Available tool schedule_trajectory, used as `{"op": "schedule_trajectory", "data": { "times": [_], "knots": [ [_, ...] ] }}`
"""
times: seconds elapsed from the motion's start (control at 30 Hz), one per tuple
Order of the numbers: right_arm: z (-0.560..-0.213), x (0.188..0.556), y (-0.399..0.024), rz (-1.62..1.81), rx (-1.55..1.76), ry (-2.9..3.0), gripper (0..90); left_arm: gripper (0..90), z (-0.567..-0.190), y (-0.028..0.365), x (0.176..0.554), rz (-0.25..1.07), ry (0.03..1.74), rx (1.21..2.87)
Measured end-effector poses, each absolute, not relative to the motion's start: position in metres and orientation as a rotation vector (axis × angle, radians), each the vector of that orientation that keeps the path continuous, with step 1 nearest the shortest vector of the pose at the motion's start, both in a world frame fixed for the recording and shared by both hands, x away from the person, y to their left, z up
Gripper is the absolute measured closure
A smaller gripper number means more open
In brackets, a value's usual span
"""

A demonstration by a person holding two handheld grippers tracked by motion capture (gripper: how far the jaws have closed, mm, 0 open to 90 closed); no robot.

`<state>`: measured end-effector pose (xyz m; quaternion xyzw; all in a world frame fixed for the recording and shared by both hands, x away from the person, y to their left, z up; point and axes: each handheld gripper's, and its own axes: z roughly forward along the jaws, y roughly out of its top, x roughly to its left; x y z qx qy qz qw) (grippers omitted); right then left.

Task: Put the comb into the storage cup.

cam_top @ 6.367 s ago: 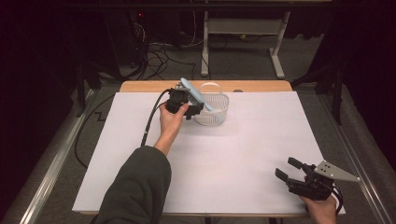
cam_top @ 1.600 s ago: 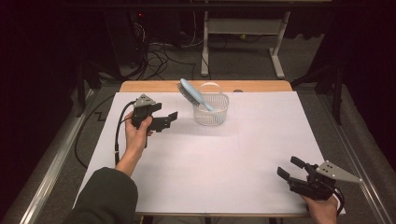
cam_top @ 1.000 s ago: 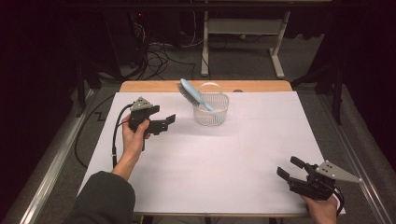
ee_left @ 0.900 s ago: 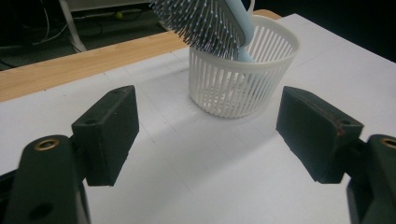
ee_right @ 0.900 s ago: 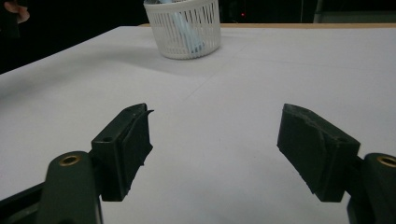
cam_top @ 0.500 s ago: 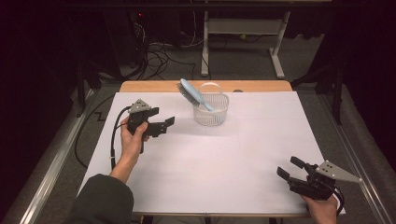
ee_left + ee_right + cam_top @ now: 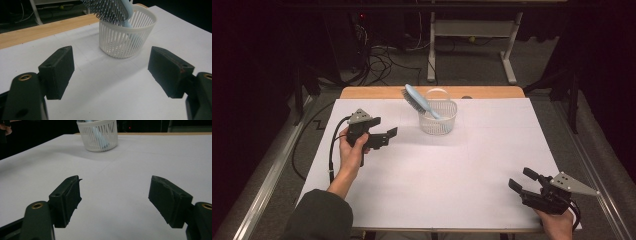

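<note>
A white slatted basket (image 7: pixel 438 120) stands on the white-covered table near the far edge. A light blue hairbrush (image 7: pixel 418 101) leans in it, handle down, with the bristled head sticking out over the rim to the left. My left gripper (image 7: pixel 386 136) hovers open to the left of the basket, pointing at it, with nothing between its pads. In the left gripper view the basket (image 7: pixel 126 37) and the brush head (image 7: pixel 110 8) lie just beyond the open jaws (image 7: pixel 112 72). My right gripper (image 7: pixel 522 179) rests open at the near right corner. From there the basket (image 7: pixel 98 126) is far off.
A bare wooden strip (image 7: pixel 372 92) runs along the table's far edge. Beyond it are cables on the floor and a white frame (image 7: pixel 472 35). The white sheet (image 7: pixel 452 170) spreads wide between the two grippers. The left gripper's cable (image 7: pixel 332 150) trails down beside the forearm.
Several seconds ago the left gripper held the brush over the basket. Now the brush leans in the basket, and the gripper has drawn back to the left, open. Over the last second nothing moved.
</note>
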<state>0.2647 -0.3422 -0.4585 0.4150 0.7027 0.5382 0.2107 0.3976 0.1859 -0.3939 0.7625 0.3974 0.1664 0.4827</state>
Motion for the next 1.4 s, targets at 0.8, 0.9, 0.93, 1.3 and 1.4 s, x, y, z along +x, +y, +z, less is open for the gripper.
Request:
{"op": "schedule_trajectory", "data": {
  "times": [0.8,0.9,0.93,1.3,1.4],
  "knots": [
    [-0.459,0.265,-0.342,1.493,1.158,1.948,26.4,19.9,-0.395,0.192,0.389,0.423,0.959,1.865],
    [-0.459,0.265,-0.342,1.492,1.158,1.949,26.3,19.9,-0.396,0.193,0.388,0.419,0.959,1.863],
    [-0.459,0.265,-0.342,1.492,1.159,1.949,26.4,19.9,-0.396,0.193,0.387,0.418,0.958,1.861],
    [-0.458,0.264,-0.343,1.490,1.164,1.944,26.4,19.6,-0.398,0.195,0.379,0.434,0.940,1.881],
    [-0.458,0.264,-0.342,1.489,1.163,1.945,26.5,19.5,-0.399,0.195,0.378,0.431,0.940,1.880]
  ]
}}
